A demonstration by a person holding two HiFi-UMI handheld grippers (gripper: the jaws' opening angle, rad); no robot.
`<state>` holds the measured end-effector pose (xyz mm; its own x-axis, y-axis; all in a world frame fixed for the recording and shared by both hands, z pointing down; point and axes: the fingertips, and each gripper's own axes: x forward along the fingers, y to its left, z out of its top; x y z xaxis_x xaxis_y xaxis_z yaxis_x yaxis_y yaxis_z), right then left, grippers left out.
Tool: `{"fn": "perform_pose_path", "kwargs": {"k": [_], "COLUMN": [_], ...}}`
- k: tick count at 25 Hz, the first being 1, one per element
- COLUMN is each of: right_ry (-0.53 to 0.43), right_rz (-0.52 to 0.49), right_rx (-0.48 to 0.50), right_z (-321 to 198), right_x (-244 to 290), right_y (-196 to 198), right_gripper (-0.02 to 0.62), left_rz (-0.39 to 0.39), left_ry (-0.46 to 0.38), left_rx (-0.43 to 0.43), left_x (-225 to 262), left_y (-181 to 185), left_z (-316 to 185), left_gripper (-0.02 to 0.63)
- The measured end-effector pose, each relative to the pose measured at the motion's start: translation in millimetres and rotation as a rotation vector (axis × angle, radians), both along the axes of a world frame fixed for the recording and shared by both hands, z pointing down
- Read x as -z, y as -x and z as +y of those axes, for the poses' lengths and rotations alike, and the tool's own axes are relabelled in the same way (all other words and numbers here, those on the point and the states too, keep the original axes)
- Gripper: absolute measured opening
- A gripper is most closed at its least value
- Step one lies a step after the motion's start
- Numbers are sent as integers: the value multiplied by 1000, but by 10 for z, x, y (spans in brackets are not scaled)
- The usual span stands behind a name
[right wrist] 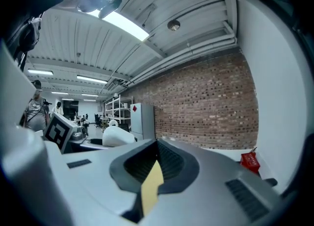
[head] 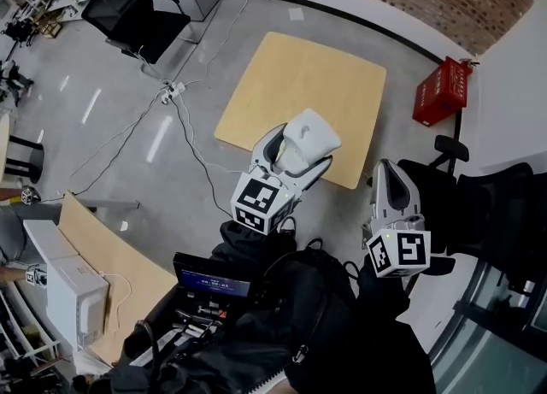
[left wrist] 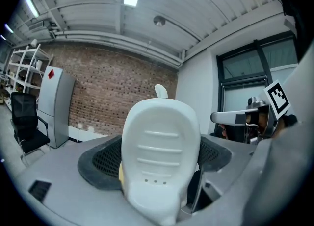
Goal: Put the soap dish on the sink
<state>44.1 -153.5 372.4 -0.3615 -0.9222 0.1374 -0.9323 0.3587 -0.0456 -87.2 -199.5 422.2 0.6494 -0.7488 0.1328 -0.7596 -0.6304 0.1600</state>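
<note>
Left gripper view is showing the left gripper (left wrist: 159, 160) clamping the soap dish (left wrist: 159, 137): the two dark meshed jaws are pressing against its sides, and the white dish is standing upright between them, its ridged face with three small holes turning toward the camera and a small tab sticking up from its top edge. Behind it a brick wall (left wrist: 113, 97) is running across, with a grey cabinet (left wrist: 55, 105) and white shelves (left wrist: 22, 70) standing at the left.

In the right gripper view the right gripper (right wrist: 156, 165) is carrying nothing; its jaws are sitting shut against each other, a yellow strip showing at the seam between them. Off to its left the white dish is appearing again beside the left gripper's marker cube (right wrist: 61, 129).

From the head view both grippers are pointing away from the person, held up in the air and apart from each other. The dish is showing over the near edge of a light wooden tabletop (head: 308, 85) below. A red crate (head: 442, 91) is sitting by the wall at the right, and a black chair (head: 137, 12) is standing at the upper left.
</note>
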Motion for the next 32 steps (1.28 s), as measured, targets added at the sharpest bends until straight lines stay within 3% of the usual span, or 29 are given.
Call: {"fn": "perform_pose_path", "kwargs": {"k": [11, 16, 23, 32], "right_ry": [11, 44, 108, 192], "right_rz": [-28, -44, -40, -26], "right_rx": [16, 12, 15, 29], "right_z": [-261, -364, -484, -566], "right_x": [-41, -222, -461, -788], "right_y": [-304, -544, -683, -700], "right_gripper": [5, 5, 5, 5], "left_rz": [-64, -169, -290, -317], "left_ry": [53, 101, 238, 412], "left_rx": [2, 19, 28, 33], "left_x": [-250, -673, -1457, -2295], "left_y": [-371, -518, -551, -519], "left_z": [-204, -354, -519, -591], "left_gripper": [451, 451, 451, 451]}}
